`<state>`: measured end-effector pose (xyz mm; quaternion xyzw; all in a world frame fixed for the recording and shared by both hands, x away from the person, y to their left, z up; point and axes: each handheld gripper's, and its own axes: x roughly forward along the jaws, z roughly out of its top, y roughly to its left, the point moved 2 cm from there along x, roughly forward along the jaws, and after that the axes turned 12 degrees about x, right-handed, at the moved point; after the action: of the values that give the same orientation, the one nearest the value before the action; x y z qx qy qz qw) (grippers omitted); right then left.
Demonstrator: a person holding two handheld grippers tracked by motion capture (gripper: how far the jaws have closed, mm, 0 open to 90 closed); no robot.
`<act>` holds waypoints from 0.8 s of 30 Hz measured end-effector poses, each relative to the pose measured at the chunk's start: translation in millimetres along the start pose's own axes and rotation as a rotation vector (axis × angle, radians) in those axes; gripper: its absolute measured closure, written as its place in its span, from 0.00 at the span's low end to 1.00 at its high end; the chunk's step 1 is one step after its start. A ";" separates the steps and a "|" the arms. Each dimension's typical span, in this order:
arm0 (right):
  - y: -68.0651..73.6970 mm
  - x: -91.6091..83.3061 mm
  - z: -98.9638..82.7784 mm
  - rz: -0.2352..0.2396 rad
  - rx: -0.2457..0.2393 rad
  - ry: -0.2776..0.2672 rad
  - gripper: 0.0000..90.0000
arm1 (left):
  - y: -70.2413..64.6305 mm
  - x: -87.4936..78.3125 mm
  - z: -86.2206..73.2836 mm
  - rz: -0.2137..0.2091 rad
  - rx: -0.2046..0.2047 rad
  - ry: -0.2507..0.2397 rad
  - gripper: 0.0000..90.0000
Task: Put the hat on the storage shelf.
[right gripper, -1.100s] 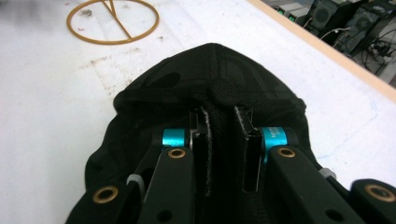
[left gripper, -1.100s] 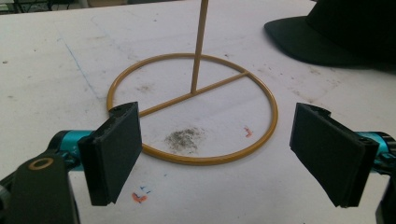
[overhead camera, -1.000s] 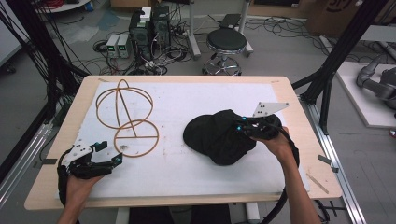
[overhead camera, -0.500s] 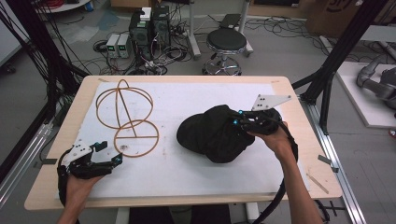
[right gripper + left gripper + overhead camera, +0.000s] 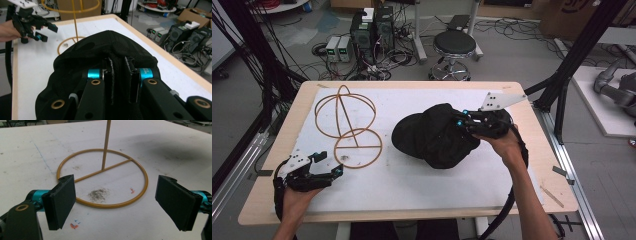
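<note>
A black cap (image 5: 432, 135) sits right of the table's middle, its right side lifted off the white mat. My right gripper (image 5: 460, 121) is shut on the cap's fabric (image 5: 105, 50), the cloth pinched between its two pads (image 5: 110, 80). A tan wire stand (image 5: 347, 120) with a round base ring (image 5: 102, 178) and an upright rod stands at the left half of the table. My left gripper (image 5: 332, 170) rests near the front left edge, its jaws wide apart with nothing between them (image 5: 115, 202), facing the stand's base ring.
The white mat (image 5: 412, 185) covers most of the wooden table (image 5: 557, 200). A dirt smudge (image 5: 98, 193) lies inside the base ring. Beyond the table stand a stool (image 5: 454, 45), computer boxes (image 5: 372, 25) and cables on the floor.
My right gripper has risen with the cap, lifting the cap's right side and shifting it slightly left. The left gripper has stayed where it was.
</note>
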<state>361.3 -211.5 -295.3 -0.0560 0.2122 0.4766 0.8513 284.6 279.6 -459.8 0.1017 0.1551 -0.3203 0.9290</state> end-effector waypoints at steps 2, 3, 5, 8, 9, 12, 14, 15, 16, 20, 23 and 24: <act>2.9 0.0 8.8 -0.002 -0.016 -0.013 0.91 | 0.1 0.0 0.0 0.000 -0.001 0.000 0.19; 2.9 0.0 8.8 -0.002 -0.016 -0.013 0.91 | 0.1 -0.1 0.0 0.000 -0.001 0.000 0.19; 5.2 -0.2 15.1 -0.002 -0.022 -0.022 0.91 | 0.4 -0.3 0.0 -0.001 0.004 0.000 0.19; 9.3 -1.2 27.0 0.001 -0.026 -0.048 0.91 | 0.5 -0.4 -0.1 -0.002 0.004 0.000 0.19; 9.6 -1.3 29.3 -0.002 -0.032 -0.056 0.91 | 0.7 -0.3 -0.1 -0.003 0.005 0.000 0.19; 12.6 -1.5 35.8 0.004 -0.032 -0.067 0.91 | 0.8 -0.2 -0.1 -0.004 0.004 0.000 0.19; 15.8 -1.1 43.5 0.011 -0.037 -0.083 0.91 | 0.8 -0.1 -0.1 -0.004 0.004 -0.001 0.19; 15.8 -1.1 43.5 0.011 -0.037 -0.083 0.91 | 0.7 -0.2 -0.1 -0.004 0.004 0.000 0.19; 15.9 -0.7 45.7 0.011 -0.046 -0.090 0.91 | 0.5 0.0 0.0 -0.004 0.000 -0.002 0.19; 18.7 0.4 53.0 0.023 -0.049 -0.098 0.91 | 0.7 -0.1 -0.1 -0.004 0.002 0.000 0.19; 18.4 -1.4 56.6 0.026 -0.046 -0.114 0.91 | 0.5 0.1 -0.1 -0.003 0.000 -0.001 0.19; 18.4 -1.4 56.6 0.026 -0.046 -0.114 0.91 | 0.4 0.2 -0.1 -0.005 -0.001 -0.002 0.19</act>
<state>362.7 -185.9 -241.6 -0.0456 0.1531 0.4950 0.8541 285.0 279.8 -460.0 0.1006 0.1546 -0.3225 0.9284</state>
